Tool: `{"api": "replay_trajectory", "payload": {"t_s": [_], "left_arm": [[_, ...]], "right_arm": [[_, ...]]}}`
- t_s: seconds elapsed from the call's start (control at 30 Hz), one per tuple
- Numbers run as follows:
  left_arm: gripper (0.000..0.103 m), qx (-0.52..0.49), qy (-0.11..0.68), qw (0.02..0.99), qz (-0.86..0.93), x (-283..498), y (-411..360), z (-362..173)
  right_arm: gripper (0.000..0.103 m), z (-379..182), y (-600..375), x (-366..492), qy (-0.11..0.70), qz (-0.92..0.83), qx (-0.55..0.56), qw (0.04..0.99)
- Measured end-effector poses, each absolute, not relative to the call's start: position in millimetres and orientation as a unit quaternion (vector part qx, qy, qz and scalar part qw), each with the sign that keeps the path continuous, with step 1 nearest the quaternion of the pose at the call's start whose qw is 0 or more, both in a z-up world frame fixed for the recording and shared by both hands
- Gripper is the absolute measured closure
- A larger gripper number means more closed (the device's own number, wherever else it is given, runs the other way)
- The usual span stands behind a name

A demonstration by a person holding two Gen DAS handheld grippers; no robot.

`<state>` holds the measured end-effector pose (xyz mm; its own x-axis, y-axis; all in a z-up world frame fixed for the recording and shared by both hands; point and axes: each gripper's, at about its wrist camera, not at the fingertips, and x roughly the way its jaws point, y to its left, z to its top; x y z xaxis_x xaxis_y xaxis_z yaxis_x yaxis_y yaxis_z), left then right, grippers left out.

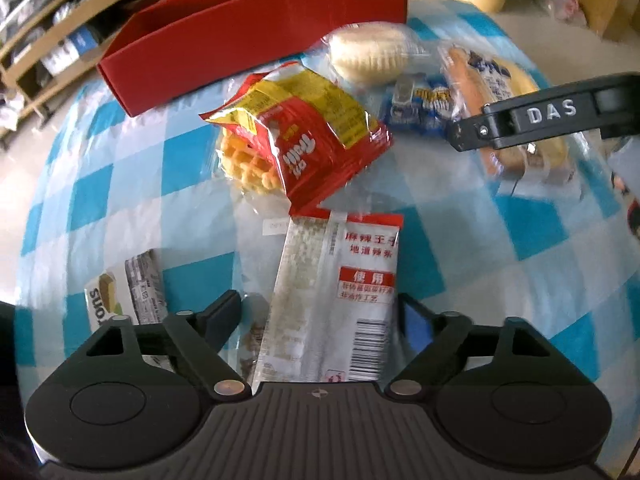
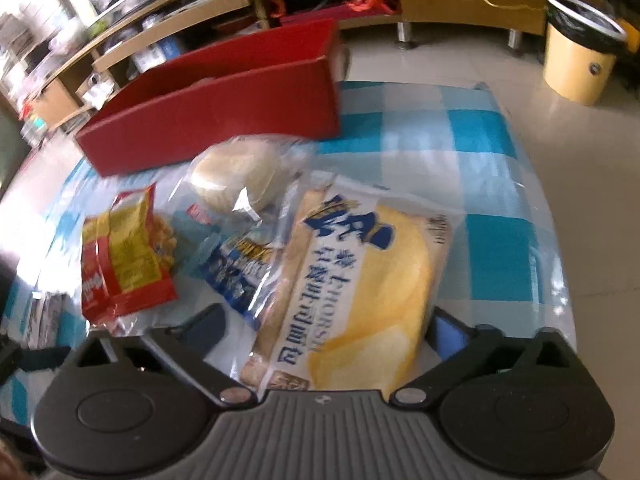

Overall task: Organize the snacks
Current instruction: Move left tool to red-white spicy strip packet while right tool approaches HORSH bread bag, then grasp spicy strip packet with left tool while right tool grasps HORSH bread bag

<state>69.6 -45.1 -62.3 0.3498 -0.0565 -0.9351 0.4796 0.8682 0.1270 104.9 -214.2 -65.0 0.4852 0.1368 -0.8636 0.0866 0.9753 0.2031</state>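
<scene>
Left gripper (image 1: 320, 312): pointed steeply downward, jaws spread wide, one dark finger (image 1: 222, 314) and one blue-padded finger (image 1: 416, 320) standing clear on either side of what lies between them, pads not pressing. Right gripper (image 2: 328, 328): likewise pitched steeply down, jaws at full spread, left finger (image 2: 206, 326) and blue-padded right finger (image 2: 450, 334) apart with no visible squeeze. In the left wrist view, a black finger of the right gripper (image 1: 532, 118), lettered "DAS", reaches in from the right edge.
</scene>
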Motion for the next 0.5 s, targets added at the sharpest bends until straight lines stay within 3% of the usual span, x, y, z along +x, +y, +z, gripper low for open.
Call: {"api": "replay_trajectory", "payload": {"t_s": [0.2, 0.23, 0.33, 0.5], "left_arm": [[0.019, 0.166, 0.557, 0.796, -0.171, 74, -38, -59], [0.023, 0.166, 0.554, 0.797, -0.174, 72, -39, -57], [0.031, 0.164, 0.548, 0.800, -0.183, 70, -41, -51], [0.035, 0.135, 0.555, 0.799, -0.190, 72, -37, -44]], "right_arm": [[0.000, -69, -196, 106, 0.523, 0.016, 0.032, 0.852], [0.002, -69, -195, 106, 0.523, 0.018, 0.025, 0.852], [0.021, -64, -199, 101, 0.518, 0.016, 0.015, 0.855], [0.027, -56, -207, 88, 0.515, 0.020, 0.024, 0.857]]}}
